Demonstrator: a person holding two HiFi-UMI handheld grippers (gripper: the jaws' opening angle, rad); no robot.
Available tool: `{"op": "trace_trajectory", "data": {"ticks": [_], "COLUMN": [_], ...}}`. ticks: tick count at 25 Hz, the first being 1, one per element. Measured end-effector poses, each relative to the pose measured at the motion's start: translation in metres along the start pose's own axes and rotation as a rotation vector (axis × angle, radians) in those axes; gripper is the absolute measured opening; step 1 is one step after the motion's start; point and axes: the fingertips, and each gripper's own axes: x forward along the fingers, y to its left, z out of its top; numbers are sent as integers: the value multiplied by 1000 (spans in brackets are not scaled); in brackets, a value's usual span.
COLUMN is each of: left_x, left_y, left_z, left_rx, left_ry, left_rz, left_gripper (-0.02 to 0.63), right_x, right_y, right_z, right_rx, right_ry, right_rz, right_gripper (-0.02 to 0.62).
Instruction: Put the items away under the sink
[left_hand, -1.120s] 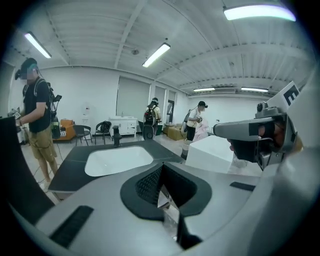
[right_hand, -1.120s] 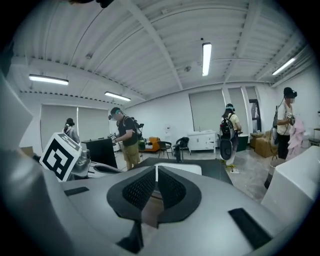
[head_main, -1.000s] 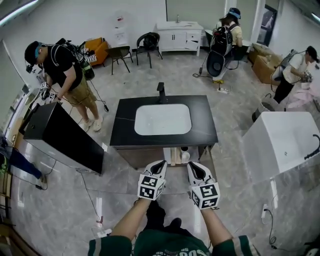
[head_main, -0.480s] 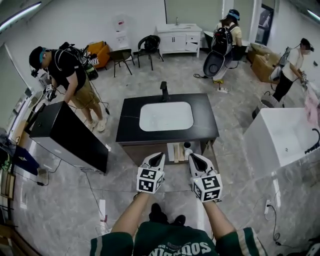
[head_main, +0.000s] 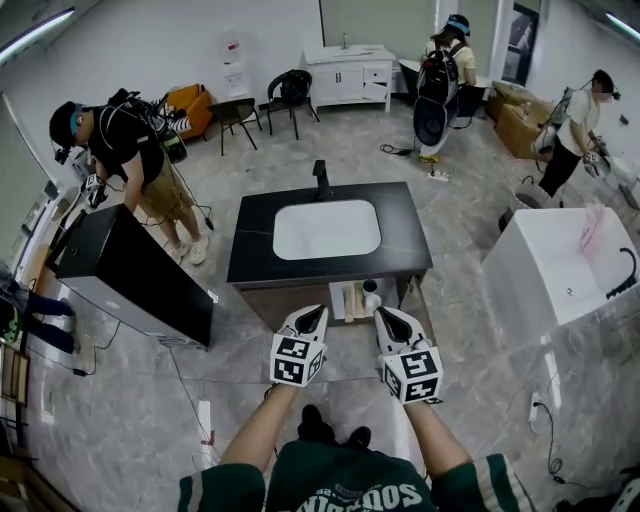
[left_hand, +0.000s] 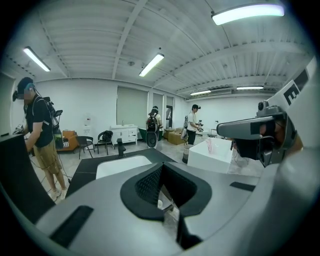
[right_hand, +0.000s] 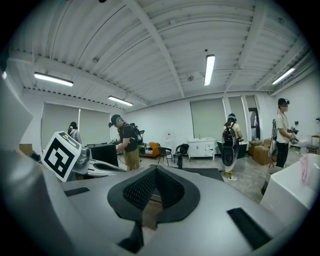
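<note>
Left jaws: the left gripper (left_hand: 161, 168) has its black ribbed pads closed tip to tip, with nothing between them.
Right jaws: the right gripper (right_hand: 156, 171) is likewise closed to a point and empty.
Grippers together: in the head view they are held side by side but apart over the grey marbled floor (head_main: 150, 400). Their tips aim at the vanity's front edge, and neither touches it.
Items: a small white round-topped bottle (head_main: 372, 300) stands with a pale upright pack (head_main: 349, 300) just to its left. Both are in the open space under the black stone-look countertop (head_main: 260, 250), right of the middle of its front edge. I cannot tell more closely what they are.
Items to jaws: they sit just beyond both tips, between the two grippers and nearer the right one, clear of both.
Head view only: it alone plainly shows that open space and the items in it.
Left gripper view only: it looks across the countertop to the white rectangular sink basin (left_hand: 122, 165) and the black faucet (left_hand: 120, 148). The right gripper appears side-on at the right edge.
Right gripper view only: the left gripper's marker cube (right_hand: 61, 155) shows at the left.
Farther off: a black box-shaped cabinet (head_main: 130, 275) stands left of the vanity, with a person in a black shirt (head_main: 125, 150) beside it. A white tub (head_main: 560, 265) is on the right, and a white cabinet (head_main: 350, 70) stands by the far wall.
</note>
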Motion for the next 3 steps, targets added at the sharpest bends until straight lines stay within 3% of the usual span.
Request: {"op": "trace_trajectory", "data": {"ticks": [3], "left_x": [6], "left_y": [-8], "left_z": [0], "left_rx": [-5], "left_ry": [-7], "left_rz": [-10], "left_gripper": [11], "right_x": [-5], "right_y": [-6], "right_z": [2], "right_rx": [-6], "right_ry": [-1], "right_rz": [-3], "right_gripper": [41]}}
